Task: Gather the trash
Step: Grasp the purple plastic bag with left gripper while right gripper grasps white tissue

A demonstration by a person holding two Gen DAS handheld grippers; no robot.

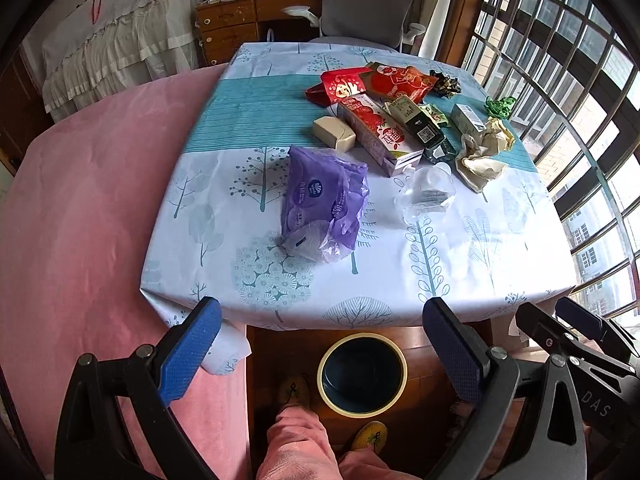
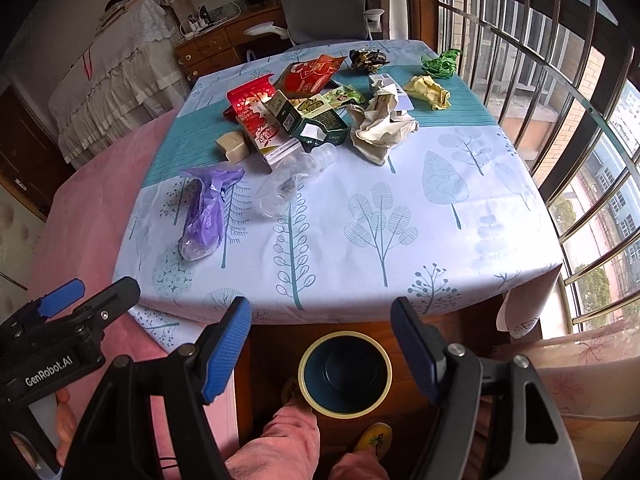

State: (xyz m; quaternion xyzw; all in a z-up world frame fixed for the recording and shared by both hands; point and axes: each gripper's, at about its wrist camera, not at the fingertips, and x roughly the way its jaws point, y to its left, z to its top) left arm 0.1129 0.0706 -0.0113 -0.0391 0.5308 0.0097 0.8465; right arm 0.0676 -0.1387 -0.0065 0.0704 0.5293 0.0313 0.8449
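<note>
A round bin (image 1: 362, 374) (image 2: 345, 372), yellow-rimmed and dark blue inside, stands on the floor under the table's near edge. Trash lies on the table: a purple plastic wrapper (image 1: 322, 204) (image 2: 206, 208), a crushed clear bottle (image 1: 426, 194) (image 2: 294, 182), red and green cartons (image 1: 376, 128) (image 2: 280, 116), crumpled beige paper (image 1: 482, 152) (image 2: 380, 128) and a green wad (image 2: 440, 64). My left gripper (image 1: 326, 354) hangs open over the bin with nothing between its fingers. My right gripper (image 2: 322, 354) is open there too, empty.
The table (image 2: 460, 248) wears a tree-printed cloth. A pink bed (image 1: 80, 220) lies to the left, barred windows (image 2: 560, 100) to the right. A grey chair (image 1: 366, 0) and a wooden desk stand behind. A person's pink-trousered knees (image 1: 296, 440) and yellow slippers are below.
</note>
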